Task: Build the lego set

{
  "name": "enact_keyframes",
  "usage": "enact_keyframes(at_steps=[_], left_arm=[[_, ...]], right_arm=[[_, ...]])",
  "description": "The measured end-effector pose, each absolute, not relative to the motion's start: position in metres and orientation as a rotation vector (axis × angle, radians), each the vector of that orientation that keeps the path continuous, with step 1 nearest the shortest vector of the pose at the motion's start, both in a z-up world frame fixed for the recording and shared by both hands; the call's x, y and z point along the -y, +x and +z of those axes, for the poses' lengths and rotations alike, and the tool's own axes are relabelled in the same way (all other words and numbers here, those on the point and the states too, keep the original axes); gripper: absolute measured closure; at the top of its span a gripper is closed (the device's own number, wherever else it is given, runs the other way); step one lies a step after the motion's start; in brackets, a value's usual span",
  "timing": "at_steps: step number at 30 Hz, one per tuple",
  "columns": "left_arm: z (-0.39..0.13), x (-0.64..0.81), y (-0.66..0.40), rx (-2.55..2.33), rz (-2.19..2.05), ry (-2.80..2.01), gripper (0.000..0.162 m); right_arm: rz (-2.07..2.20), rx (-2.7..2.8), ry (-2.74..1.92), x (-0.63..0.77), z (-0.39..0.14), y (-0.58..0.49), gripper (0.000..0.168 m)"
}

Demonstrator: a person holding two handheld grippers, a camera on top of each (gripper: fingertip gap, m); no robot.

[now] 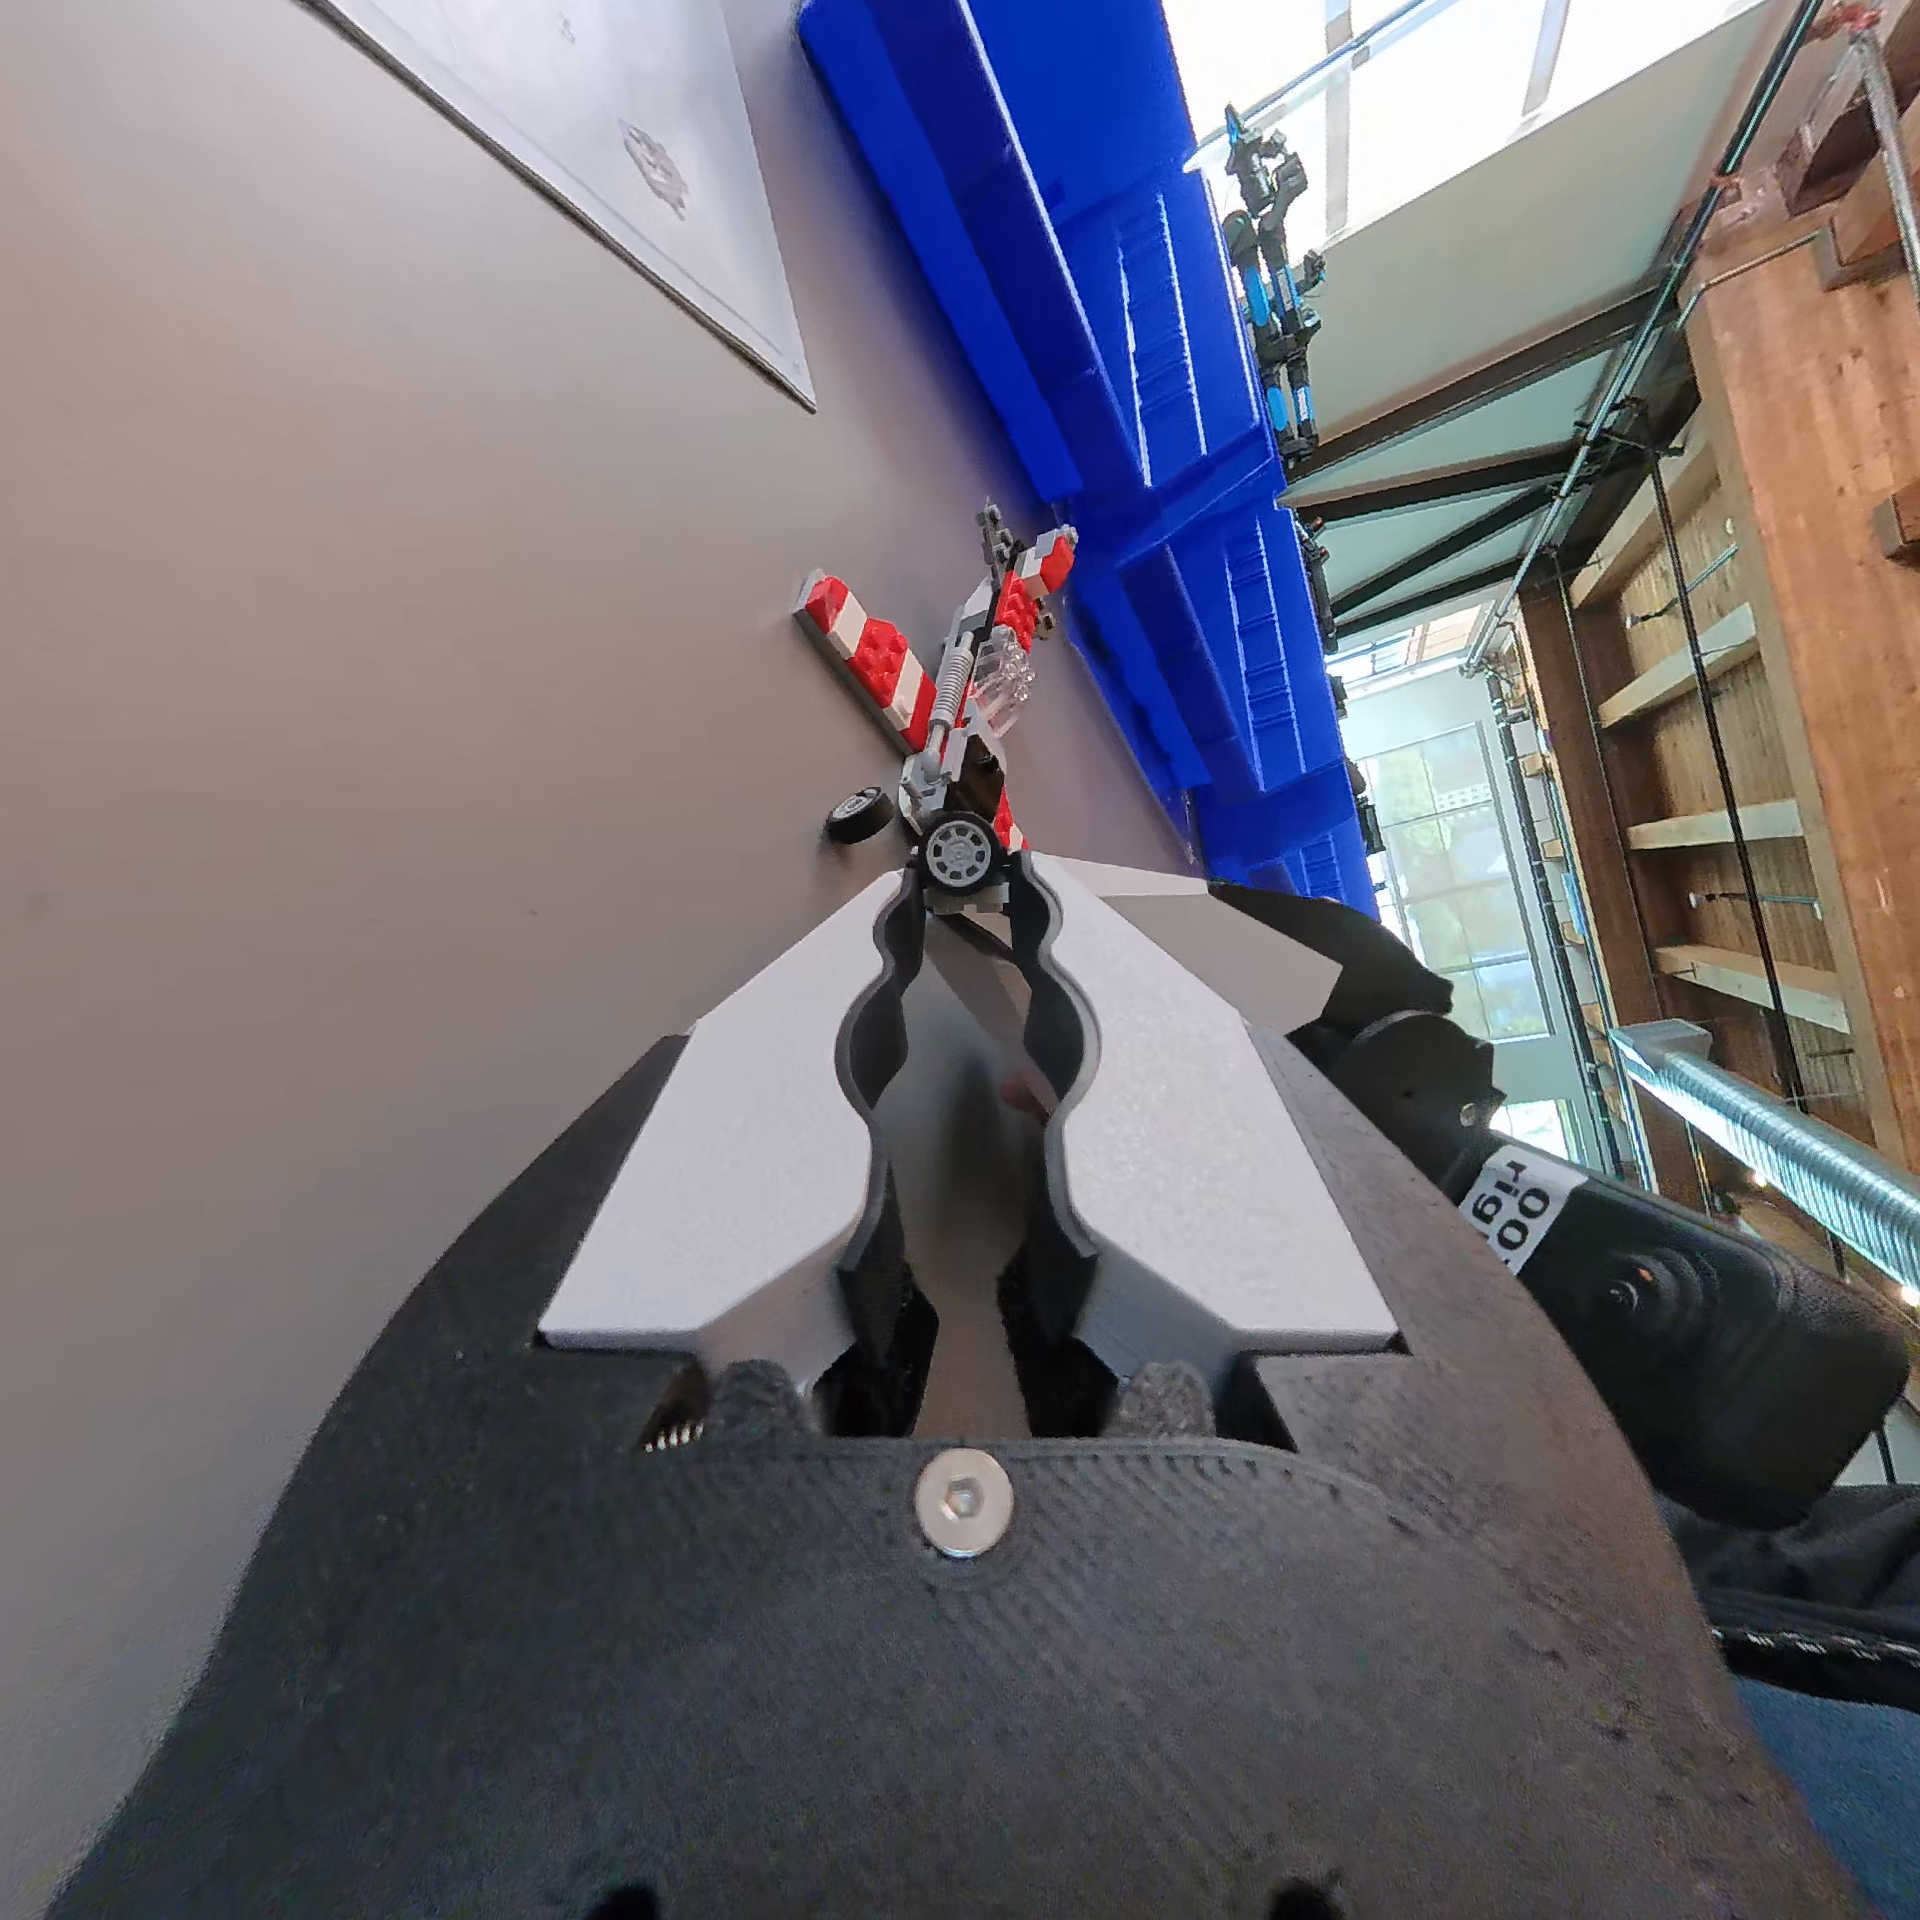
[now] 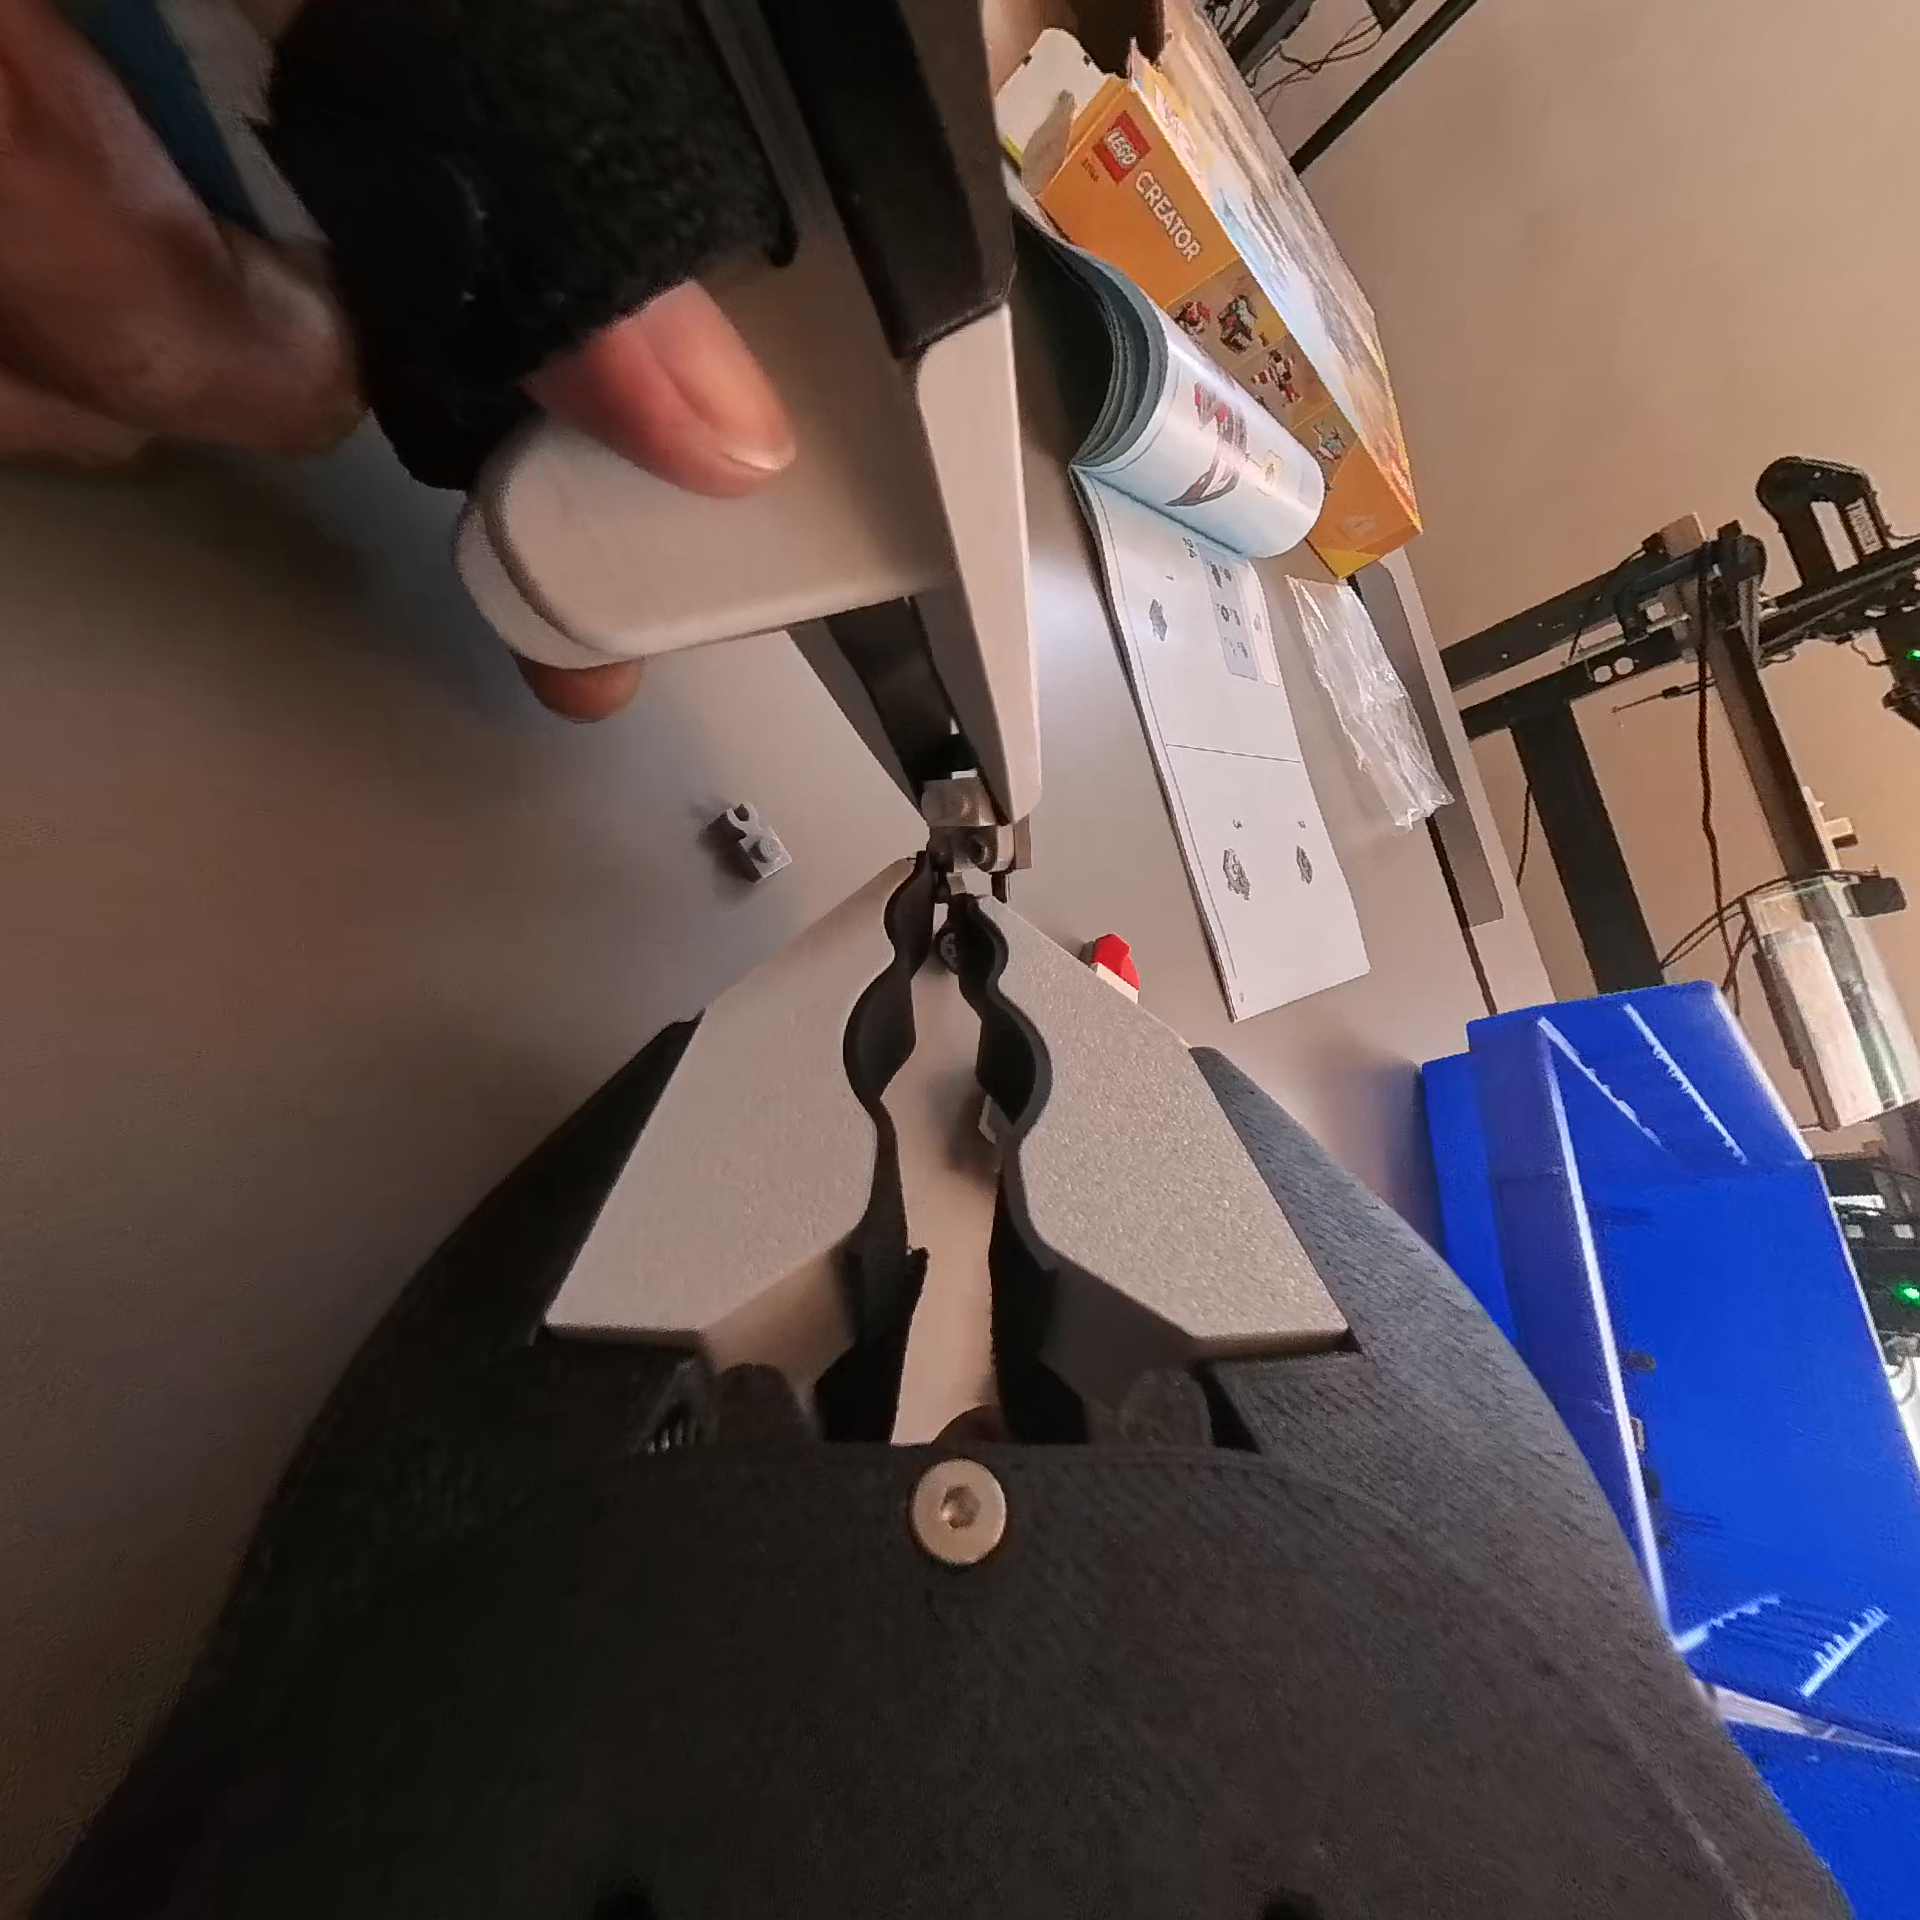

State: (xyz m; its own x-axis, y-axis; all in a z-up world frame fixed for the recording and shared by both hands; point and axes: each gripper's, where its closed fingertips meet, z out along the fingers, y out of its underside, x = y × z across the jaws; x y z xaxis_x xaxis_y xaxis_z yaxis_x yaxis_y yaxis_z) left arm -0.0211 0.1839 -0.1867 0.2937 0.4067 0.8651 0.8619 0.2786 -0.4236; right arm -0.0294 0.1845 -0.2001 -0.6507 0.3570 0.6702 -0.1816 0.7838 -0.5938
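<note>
Surface: grey table (image 1: pixel 312 935), blue bins (image 1: pixel 1039 260) behind.
Left gripper (image 1: pixel 964 902): clamped on wheeled model (image 1: pixel 961 717).
Right gripper (image 2: pixel 951 902): closed on small piece (image 2: pixel 961 831).
Risk: model could be cracked by skewed pressing.

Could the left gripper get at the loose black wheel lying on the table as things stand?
Probably not right away: the left gripper is shut on the wheeled lego assembly. The loose wheel lies unobstructed just beside its tips.
</note>
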Motion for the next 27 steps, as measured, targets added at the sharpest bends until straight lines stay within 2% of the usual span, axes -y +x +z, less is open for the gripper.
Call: enact_keyframes(at_steps=[27], left_arm=[[-0.1857, -0.1800, -0.0247, 1.354, -0.567, -1.226, 0.143]], right_arm=[[0.668, 2.045, -0.021, -0.1827, -0.1984, -0.0305, 0.164]])
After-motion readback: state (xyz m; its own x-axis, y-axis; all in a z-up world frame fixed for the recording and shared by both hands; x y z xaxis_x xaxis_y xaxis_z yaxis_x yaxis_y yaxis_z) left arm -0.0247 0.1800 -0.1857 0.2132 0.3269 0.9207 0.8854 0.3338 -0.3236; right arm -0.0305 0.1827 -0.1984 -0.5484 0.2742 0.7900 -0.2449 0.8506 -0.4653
